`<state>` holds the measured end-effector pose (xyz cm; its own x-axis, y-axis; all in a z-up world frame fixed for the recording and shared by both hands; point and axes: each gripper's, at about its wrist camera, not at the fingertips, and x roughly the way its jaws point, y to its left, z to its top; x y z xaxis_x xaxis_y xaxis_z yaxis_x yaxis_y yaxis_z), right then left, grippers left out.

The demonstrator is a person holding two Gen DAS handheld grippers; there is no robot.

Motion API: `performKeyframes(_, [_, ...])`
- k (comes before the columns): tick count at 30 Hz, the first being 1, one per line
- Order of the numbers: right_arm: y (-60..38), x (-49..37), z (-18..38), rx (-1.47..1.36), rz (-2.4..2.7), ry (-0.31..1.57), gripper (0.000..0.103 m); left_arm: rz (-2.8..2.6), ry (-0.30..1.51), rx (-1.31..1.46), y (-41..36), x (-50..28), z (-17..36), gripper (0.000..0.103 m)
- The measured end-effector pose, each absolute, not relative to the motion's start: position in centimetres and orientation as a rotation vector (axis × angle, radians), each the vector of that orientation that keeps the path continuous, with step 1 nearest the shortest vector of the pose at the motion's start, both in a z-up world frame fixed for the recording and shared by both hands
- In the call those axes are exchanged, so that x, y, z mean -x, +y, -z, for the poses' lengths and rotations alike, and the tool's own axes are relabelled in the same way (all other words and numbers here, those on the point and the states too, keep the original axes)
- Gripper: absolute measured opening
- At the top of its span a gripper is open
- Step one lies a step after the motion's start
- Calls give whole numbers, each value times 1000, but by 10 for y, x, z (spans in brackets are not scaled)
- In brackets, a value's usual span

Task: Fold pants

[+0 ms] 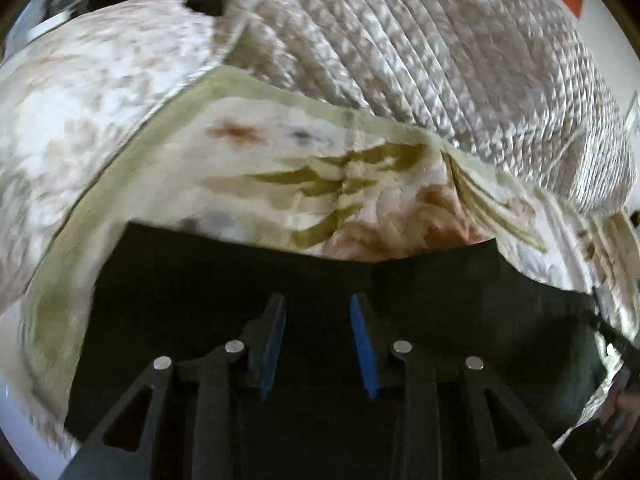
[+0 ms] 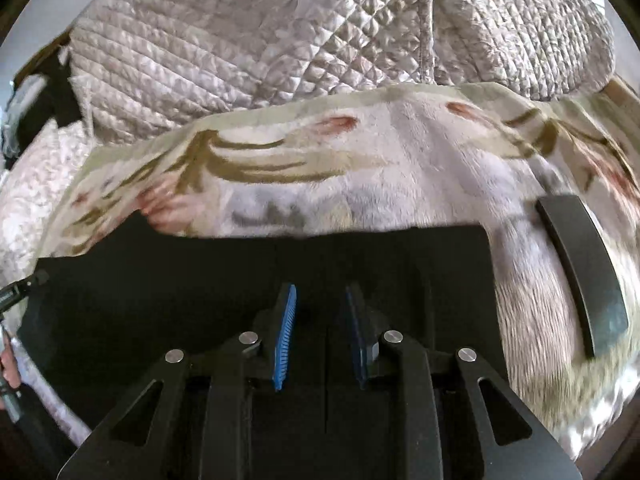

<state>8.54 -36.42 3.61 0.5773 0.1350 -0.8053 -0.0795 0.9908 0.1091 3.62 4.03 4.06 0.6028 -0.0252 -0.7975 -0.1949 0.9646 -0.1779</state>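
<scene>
Black pants [image 1: 240,272] lie flat on a floral blanket [image 1: 280,152] on a bed. In the left wrist view my left gripper [image 1: 318,306] is open over the black cloth, its blue pads [image 1: 362,344] apart with nothing between them. In the right wrist view the pants [image 2: 200,272] fill the lower middle, their far edge straight against the blanket [image 2: 400,168]. My right gripper [image 2: 320,294] is open over them and empty. Whether either gripper touches the cloth cannot be told.
Quilted silver-beige pillows [image 2: 240,40] stand behind the blanket, also in the left wrist view [image 1: 440,48]. A dark curved flat object [image 2: 580,272] lies on the blanket at right. The other gripper and a hand [image 2: 10,364] show at the left edge.
</scene>
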Motion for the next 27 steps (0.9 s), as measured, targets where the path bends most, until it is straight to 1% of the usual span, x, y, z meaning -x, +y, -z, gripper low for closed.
performKeyframes(2, [-366,-98,-25,-39,-95,962,25,-144,956,225,40,-49,-27,37])
performKeyframes(4, [-375,-103,-15,-99,-89,985,25,-159,952,230,43,-53,-20,36])
performKeyframes(7, [-377,-100,-19,-122,-81,944,25,-193,929,163,37,-56,-21,37])
performKeyframes(11, [-371,-92,-28,-97,-64,885,25,-219,891,166,40,-51,-27,37])
performKeyframes(13, [-369,-88,-34,-80,-58,851,28,-267,865,180,51,-44,-32,37])
performKeyframes(15, [-371,-85,-35,-87,-45,844,35,-340,845,201,68,-37,-34,37])
performKeyframes(20, [-387,-91,-27,-116,22,893,36,-416,843,226,95,-33,-26,37])
performKeyframes(22, [-389,-90,-27,-133,22,900,36,-422,842,210,91,-34,-27,37])
performKeyframes(27, [-370,-75,-40,-120,-89,840,36,-292,839,238,62,-27,-32,37])
